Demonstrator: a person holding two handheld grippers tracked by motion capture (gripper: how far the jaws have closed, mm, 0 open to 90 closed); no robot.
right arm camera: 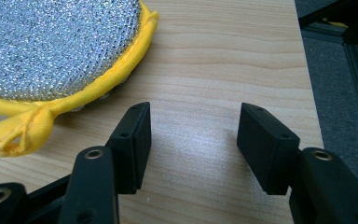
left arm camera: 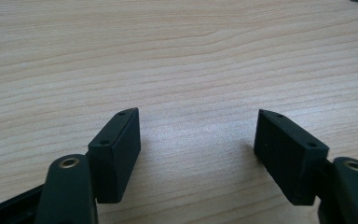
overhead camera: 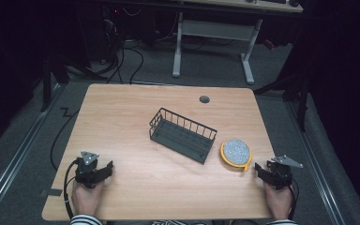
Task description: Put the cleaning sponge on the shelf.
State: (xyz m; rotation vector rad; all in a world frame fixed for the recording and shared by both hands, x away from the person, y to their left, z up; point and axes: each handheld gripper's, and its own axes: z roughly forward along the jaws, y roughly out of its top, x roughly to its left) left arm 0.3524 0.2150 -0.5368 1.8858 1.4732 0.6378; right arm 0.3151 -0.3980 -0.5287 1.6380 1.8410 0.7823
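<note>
Both tongs released on the counter point(overhead camera: 136, 117), left tongs point(overhead camera: 104, 169), right tongs point(overhead camera: 261, 169), yellow-rimmed scrubber point(overhead camera: 236, 152) just beside right tongs, wire basket point(overhead camera: 183, 135) bare between them, farther off.

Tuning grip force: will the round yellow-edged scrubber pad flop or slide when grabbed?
The scrubber pad looks like soft fabric with a mesh face, so probably floppy and light. It lies flat, so rolling seems unlikely. Its sewn loop, just beside the open right gripper, may offer the easiest pinch.
</note>
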